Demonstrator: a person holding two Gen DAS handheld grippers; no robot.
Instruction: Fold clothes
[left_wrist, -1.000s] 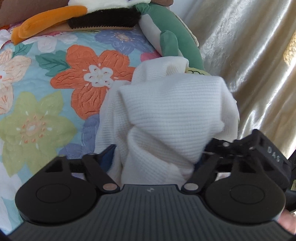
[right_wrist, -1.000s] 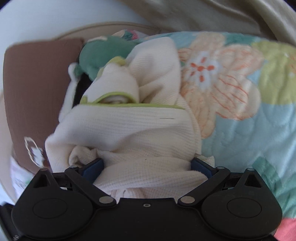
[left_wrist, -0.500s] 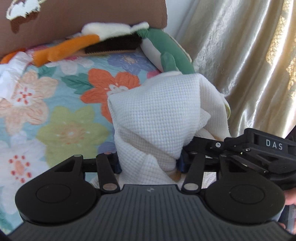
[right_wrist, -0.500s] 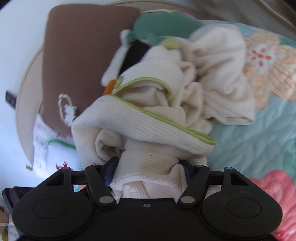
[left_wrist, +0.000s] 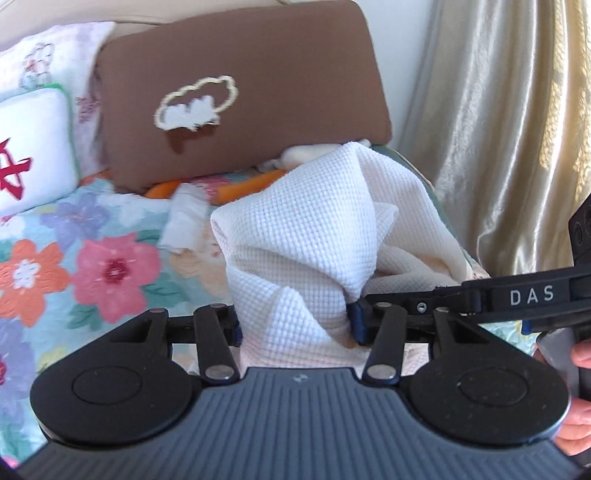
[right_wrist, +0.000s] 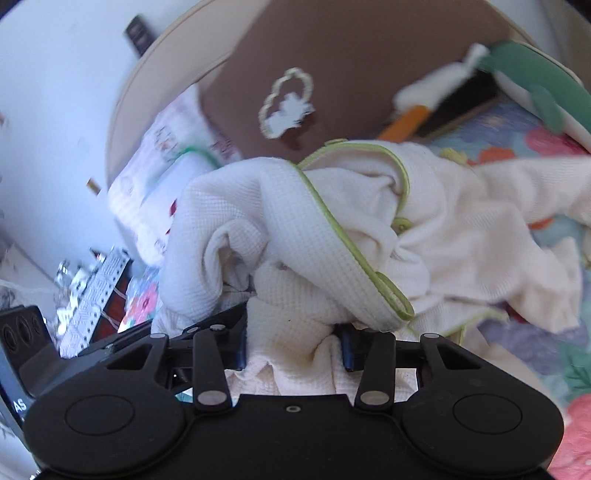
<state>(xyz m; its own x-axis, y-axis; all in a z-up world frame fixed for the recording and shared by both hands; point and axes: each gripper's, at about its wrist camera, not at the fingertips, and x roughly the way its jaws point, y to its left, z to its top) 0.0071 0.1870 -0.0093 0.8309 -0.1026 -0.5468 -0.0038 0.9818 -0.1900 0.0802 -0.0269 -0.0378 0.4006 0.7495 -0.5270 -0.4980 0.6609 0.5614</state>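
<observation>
Right now I have the cream waffle-knit garment bunched and lifted above the floral quilt, in front of the brown cloud pillow. My left gripper points toward that pillow, its blue pads pinching a thick fold of the knit. My right gripper is clamped on another gathered wad of the same garment, whose lime-green piping curls just above its jaws. In the left wrist view the right gripper reaches in from the right edge, level with my own fingers, and part of the hand on it shows at the lower right corner.

Most of the garment's shape is lost in the bunching, so I cannot tell sleeve from body. It hides much of the green plush toy lying below the pillow. The pad faces are buried in cloth. The white pillow with red stitching, left of the brown one, is cut off at the frame edge.
</observation>
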